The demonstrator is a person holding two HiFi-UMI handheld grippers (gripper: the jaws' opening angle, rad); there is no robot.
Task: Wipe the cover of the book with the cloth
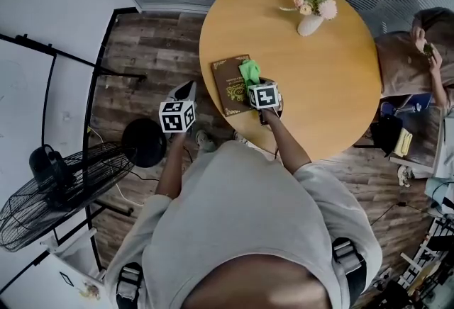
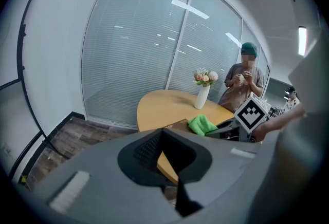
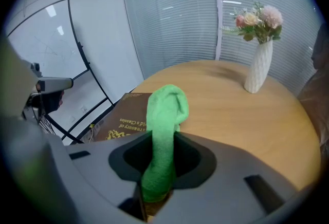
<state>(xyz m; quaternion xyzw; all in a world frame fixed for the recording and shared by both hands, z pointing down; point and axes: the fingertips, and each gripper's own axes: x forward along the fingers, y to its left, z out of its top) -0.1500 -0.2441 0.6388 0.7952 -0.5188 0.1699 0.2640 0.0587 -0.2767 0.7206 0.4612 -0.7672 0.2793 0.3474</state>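
Observation:
A brown book [image 1: 230, 87] with gold print lies at the left edge of the round wooden table [image 1: 333, 88]. My right gripper [image 1: 259, 85] is shut on a green cloth [image 1: 249, 71]. The cloth sticks out ahead of the jaws and hangs over the book's right side. In the right gripper view the cloth [image 3: 164, 110] rises from between the jaws, with the book [image 3: 123, 123] just behind and to the left. My left gripper [image 1: 186, 92] is off the table to the left of the book, above the floor. It is shut with nothing in it [image 2: 167, 153].
A white vase of flowers [image 1: 311, 8] stands at the table's far side. A person [image 1: 415, 52] sits at the right edge. A black stool [image 1: 145, 142], a floor fan [image 1: 64, 194] and a black frame [image 1: 85, 74] stand on the wooden floor to the left.

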